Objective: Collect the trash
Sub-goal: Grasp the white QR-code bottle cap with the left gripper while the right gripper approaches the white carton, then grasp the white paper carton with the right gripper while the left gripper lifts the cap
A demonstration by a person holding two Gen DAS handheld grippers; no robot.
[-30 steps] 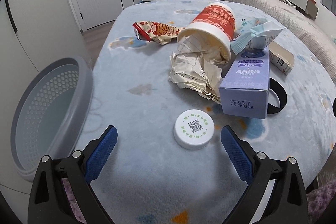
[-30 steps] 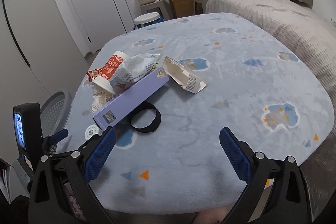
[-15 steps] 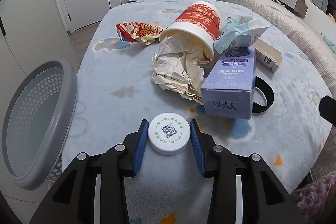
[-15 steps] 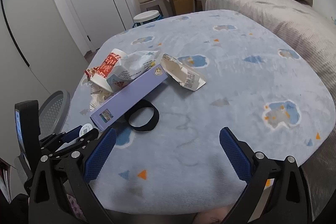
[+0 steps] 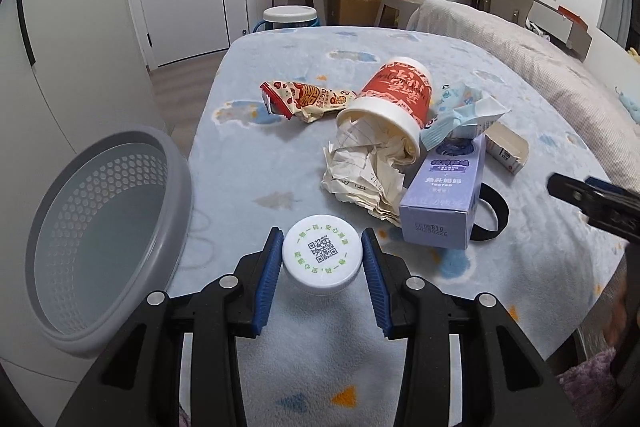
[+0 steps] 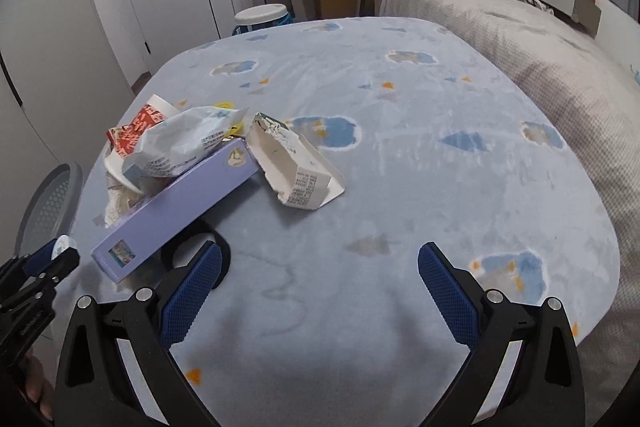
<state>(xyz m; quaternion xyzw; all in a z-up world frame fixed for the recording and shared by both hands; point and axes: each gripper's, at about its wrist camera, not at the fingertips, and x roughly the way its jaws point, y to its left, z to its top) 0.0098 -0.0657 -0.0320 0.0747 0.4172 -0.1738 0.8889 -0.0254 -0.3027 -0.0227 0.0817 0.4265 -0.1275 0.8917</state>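
Left wrist view: left gripper [image 5: 322, 259] has closed from wide open onto the round white plastic cap with a green ring and QR code [image 5: 321, 256]; blue pads press both its sides, and it now sits raised off the pale blue patterned fleece worktop [image 5: 248, 163]. First piece secured. Grey perforated plastic basket [image 5: 100, 227] stands just left, likely drop target. Right gripper [image 6: 320, 291] wide, empty, beside the lilac cardboard box [image 6: 180, 203].
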